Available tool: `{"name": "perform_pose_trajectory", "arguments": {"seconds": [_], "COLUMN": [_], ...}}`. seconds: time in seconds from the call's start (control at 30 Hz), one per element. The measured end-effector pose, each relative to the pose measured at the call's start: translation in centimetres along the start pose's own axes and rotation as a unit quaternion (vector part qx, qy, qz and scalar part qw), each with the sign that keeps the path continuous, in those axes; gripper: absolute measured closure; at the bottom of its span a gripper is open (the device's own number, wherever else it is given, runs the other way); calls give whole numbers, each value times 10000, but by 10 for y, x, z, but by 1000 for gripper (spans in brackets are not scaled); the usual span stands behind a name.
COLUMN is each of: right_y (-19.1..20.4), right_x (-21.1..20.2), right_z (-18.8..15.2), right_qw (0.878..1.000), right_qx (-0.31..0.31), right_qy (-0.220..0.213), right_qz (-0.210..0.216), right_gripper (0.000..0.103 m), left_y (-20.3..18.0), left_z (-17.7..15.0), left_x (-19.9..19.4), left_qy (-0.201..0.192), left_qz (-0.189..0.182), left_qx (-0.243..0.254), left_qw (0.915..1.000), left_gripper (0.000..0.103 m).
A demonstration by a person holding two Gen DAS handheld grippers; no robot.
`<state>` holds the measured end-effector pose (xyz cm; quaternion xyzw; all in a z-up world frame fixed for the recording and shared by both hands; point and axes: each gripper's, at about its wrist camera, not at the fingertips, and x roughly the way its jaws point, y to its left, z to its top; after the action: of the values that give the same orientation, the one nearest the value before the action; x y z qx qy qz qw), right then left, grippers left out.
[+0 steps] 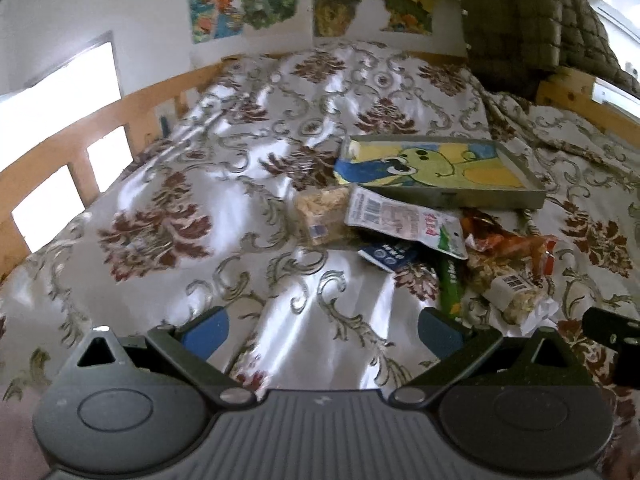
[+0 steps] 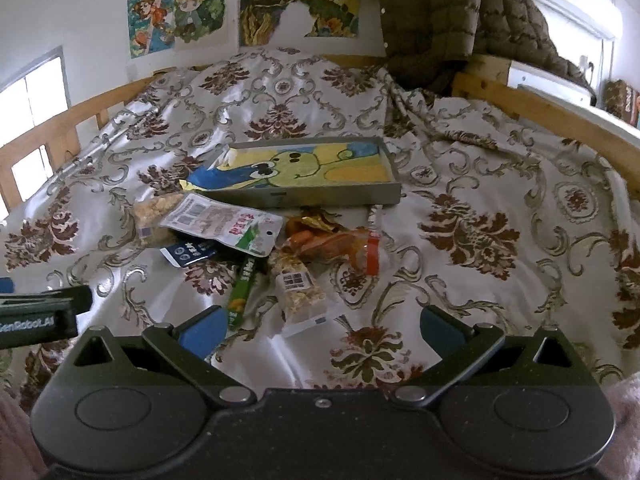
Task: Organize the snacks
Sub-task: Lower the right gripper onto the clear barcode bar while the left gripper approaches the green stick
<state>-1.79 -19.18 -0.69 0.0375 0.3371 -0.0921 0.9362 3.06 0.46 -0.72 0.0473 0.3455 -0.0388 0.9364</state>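
A pile of snacks lies on the patterned bedspread in front of a shallow grey tray [image 1: 492, 200] [image 2: 320, 198] lined with a frog drawing. The pile holds a white pouch [image 1: 404, 222] [image 2: 224, 224], a clear bag of crisps [image 1: 320, 212] [image 2: 150, 210], a dark blue packet [image 1: 386, 256] [image 2: 188, 254], a green stick pack [image 1: 450, 284] [image 2: 242, 288], an orange bag [image 1: 508, 240] [image 2: 332, 244] and a cereal bar [image 1: 512, 290] [image 2: 300, 286]. My left gripper [image 1: 324, 334] is open, near and left of the pile. My right gripper [image 2: 320, 328] is open, just short of the cereal bar.
Wooden bed rails [image 1: 80, 136] [image 2: 540, 108] run along both sides of the bed. A quilted olive jacket [image 1: 532, 20] [image 2: 452, 12] hangs at the far right. Posters [image 2: 180, 12] hang on the wall behind. Bare bedspread [image 2: 500, 232] lies right of the pile.
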Motion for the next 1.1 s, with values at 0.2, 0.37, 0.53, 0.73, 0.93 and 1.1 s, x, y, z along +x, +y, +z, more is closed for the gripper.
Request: {"name": "perform_pose_trajectory", "arguments": {"seconds": [0.2,0.37,0.53,0.73,0.93,1.1], "right_y": [-11,-25,-38,-50,-53,-45], "right_x": [29,64,103,140,145,145], "right_z": [20,42,60,69,69,63], "right_qw": [9980,9961,9913,9784,9756,9715], "right_qx": [79,79,25,-226,-780,-1216], "right_qy": [436,709,1047,1437,1298,1267], "right_qz": [445,517,794,1469,1588,1595], "right_gripper": [1,1,1,2,2,4], "left_y": [-11,-13,-20,-37,-48,-40], "left_z": [25,39,38,34,35,39], "left_x": [32,66,91,100,116,127], "left_qy": [35,156,318,284,295,504], "left_qz": [-362,-907,-1277,-1772,-2116,-2752], "left_qx": [781,875,817,1131,1281,845], "left_qw": [9963,9919,9879,9772,9685,9563], "left_gripper": [0,0,0,0,0,3]}}
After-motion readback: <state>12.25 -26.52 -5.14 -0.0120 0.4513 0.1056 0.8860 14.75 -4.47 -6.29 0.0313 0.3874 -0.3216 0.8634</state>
